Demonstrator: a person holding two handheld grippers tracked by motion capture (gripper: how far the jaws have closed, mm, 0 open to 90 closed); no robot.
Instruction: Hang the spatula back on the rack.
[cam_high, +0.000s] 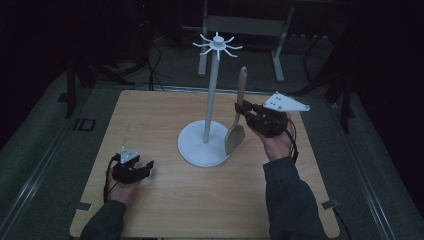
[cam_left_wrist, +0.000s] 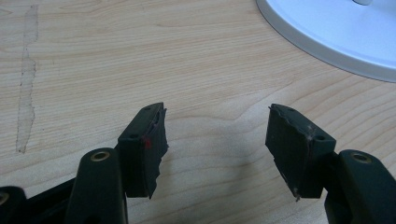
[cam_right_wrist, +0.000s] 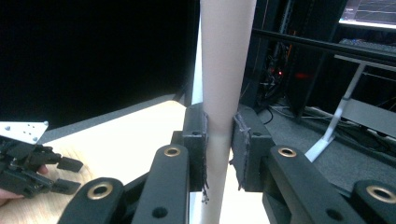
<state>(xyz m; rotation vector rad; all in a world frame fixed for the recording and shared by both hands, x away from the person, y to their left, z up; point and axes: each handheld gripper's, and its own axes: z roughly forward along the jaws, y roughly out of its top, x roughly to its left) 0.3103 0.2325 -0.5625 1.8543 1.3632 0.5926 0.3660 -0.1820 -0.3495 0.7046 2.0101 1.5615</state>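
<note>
A wooden spatula (cam_high: 235, 136) stands upright with its blade down, at the right rim of the white hook stand's round base (cam_high: 197, 147). My right gripper (cam_high: 244, 109) is shut on its handle about halfway up. The right gripper view shows the pale handle (cam_right_wrist: 226, 56) pinched between both pads of that gripper (cam_right_wrist: 219, 119). The stand's pole (cam_high: 210, 100) rises to a ring of hooks (cam_high: 217, 46), all bare. My left gripper (cam_high: 147, 167) rests low on the table at the front left, open, with nothing between its jaws (cam_left_wrist: 217, 121).
The wooden table (cam_high: 165, 115) carries the stand near its middle. The stand's base (cam_left_wrist: 336, 32) lies ahead and to the right of the left gripper. A faint scuff mark (cam_left_wrist: 25, 79) runs along the tabletop. A metal desk frame (cam_high: 240, 25) stands behind the table. The left gripper (cam_right_wrist: 69, 176) lies far left.
</note>
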